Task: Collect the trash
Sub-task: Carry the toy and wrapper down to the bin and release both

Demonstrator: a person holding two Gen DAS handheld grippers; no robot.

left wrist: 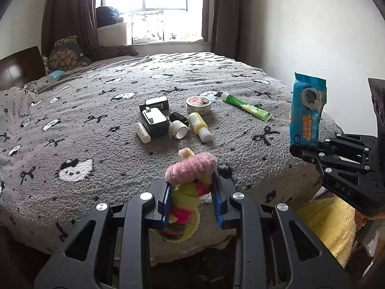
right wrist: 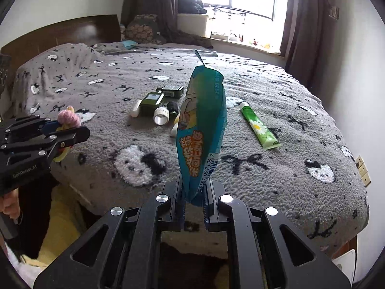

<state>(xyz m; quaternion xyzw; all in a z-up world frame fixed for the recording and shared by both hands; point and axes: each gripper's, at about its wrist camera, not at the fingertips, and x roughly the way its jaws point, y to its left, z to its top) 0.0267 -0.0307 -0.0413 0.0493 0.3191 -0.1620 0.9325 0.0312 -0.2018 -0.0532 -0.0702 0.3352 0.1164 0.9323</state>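
Upright, blue snack packet (right wrist: 202,130), crinkled, printed

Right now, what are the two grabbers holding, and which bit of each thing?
The left gripper pinches a fluffy pink-and-yellow toy around its middle. The right gripper clamps a blue snack packet by its bottom edge.

We get daylight from a blown-out window (left wrist: 149,2), dim room corners, heavy fisheye bending at edges, bed (left wrist: 72,125) sharp.
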